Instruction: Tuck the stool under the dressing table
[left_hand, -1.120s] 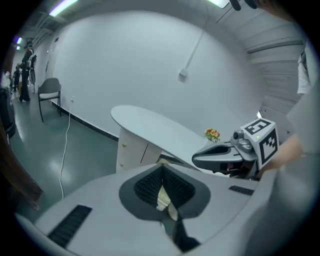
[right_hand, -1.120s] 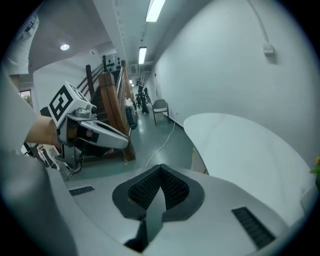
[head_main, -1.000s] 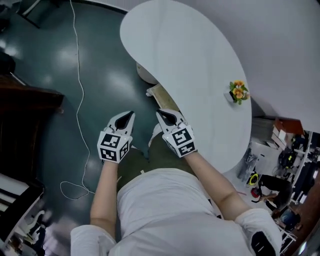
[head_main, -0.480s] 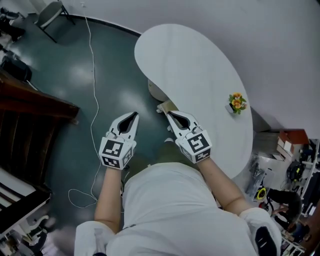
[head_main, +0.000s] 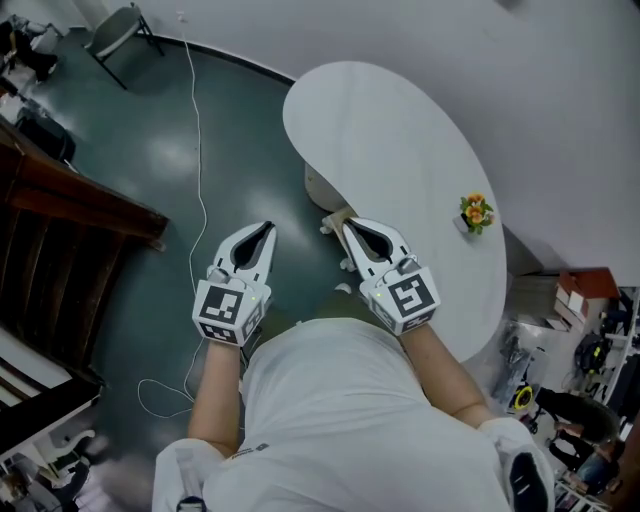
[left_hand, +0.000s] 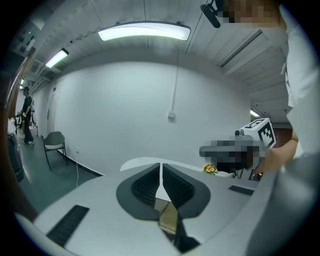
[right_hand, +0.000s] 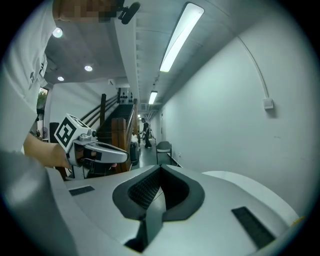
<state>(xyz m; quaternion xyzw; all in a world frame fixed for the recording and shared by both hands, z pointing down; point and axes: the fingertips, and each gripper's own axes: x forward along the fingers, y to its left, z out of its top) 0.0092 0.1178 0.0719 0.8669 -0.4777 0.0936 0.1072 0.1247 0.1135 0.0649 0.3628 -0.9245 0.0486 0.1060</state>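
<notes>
The white kidney-shaped dressing table (head_main: 400, 170) fills the upper middle of the head view. Only a tan corner of the stool (head_main: 335, 214) and a white leg show at the table's near edge; the top hides the remainder. My left gripper (head_main: 264, 230) and right gripper (head_main: 349, 224) hang side by side in the air before the person's chest, clear of the stool, both shut and empty. The left gripper view shows its jaws (left_hand: 160, 181) pressed together, with the table top (left_hand: 142, 162) beyond. The right gripper's jaws (right_hand: 159, 176) are also together.
A small pot of orange flowers (head_main: 476, 211) stands on the table's right end. A white cable (head_main: 196, 150) trails over the dark green floor. A dark wooden stair rail (head_main: 80, 205) is at the left, a grey chair (head_main: 117, 28) far back, and clutter (head_main: 585, 340) at right.
Both grippers have risen, still shut and side by side. The head view has pulled back, so the table and stool look smaller and more of the floor shows.
</notes>
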